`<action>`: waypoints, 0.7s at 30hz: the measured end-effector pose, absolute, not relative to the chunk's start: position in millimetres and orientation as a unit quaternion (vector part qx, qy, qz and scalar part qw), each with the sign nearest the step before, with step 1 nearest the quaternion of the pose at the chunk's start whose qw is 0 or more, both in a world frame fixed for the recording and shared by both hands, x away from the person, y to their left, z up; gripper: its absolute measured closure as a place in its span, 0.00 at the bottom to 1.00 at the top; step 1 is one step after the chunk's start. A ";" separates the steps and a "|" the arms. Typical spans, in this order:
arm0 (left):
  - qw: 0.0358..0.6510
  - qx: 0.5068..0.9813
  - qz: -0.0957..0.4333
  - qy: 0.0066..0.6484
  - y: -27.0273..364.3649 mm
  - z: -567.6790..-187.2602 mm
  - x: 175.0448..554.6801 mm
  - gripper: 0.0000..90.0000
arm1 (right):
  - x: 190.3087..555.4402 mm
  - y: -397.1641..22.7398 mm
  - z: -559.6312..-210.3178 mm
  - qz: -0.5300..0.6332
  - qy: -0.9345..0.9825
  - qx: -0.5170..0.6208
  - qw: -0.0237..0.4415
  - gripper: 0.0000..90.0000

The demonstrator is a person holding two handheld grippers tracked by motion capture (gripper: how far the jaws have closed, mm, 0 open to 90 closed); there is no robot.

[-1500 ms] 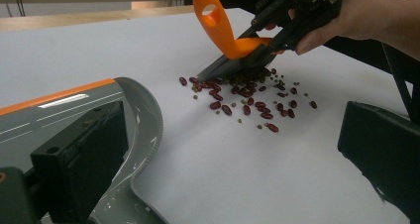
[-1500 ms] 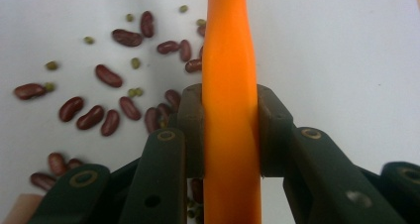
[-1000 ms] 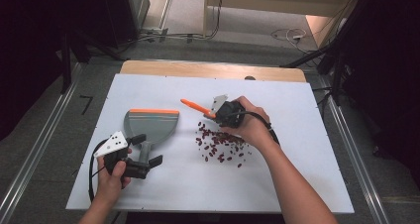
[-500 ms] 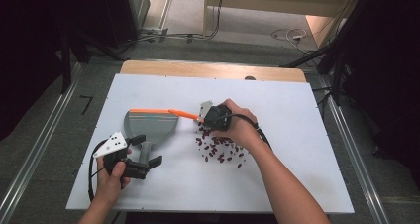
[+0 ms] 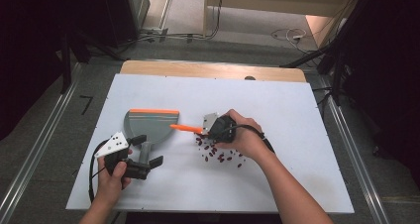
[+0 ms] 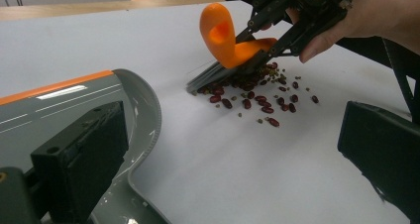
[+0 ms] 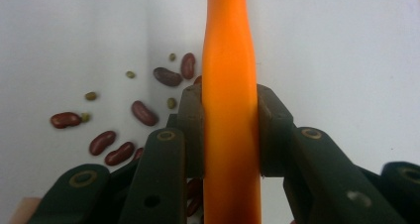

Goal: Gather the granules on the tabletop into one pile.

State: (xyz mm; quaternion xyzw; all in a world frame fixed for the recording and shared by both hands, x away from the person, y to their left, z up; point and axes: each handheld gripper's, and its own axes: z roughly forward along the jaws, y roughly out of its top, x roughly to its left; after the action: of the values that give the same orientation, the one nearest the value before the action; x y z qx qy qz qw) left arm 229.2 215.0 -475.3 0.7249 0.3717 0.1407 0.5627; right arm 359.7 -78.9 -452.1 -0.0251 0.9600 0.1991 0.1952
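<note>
- Orange plastic brush handle (image 7: 230,100) sits clamped between our right gripper's (image 5: 214,128) black jaws; its grey bristles (image 6: 210,75) touch the scattered red beans (image 5: 220,154).
- Left gripper (image 5: 136,164) grips the grey dustpan's (image 5: 148,125) handle, pan flat on the white table (image 5: 297,115), near the beans.
- Sweeping step, we judge; next, we draw the beans toward the pan's mouth.

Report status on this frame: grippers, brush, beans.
Left hand-held gripper shut on dustpan handle. Right hand-held gripper shut on brush, bristles at beans. Path clear.
</note>
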 end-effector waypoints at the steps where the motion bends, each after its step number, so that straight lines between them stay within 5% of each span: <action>1: 0.562 0.725 0.140 0.372 214.9 -475.4 229.2 0.00 | 357.9 -79.4 -452.1 0.198 0.961 -0.026 0.193 0.76; 21: 0.562 0.726 0.140 0.372 214.4 -475.6 229.2 0.00 | 335.7 -88.1 -448.8 0.195 0.960 -0.057 0.191 0.76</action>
State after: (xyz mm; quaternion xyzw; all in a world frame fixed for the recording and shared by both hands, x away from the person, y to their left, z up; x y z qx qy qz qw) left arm 229.2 214.4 -475.6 0.7257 0.3718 0.1404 0.5617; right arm 335.7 -88.1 -448.8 -0.0575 0.9602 0.1953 0.1913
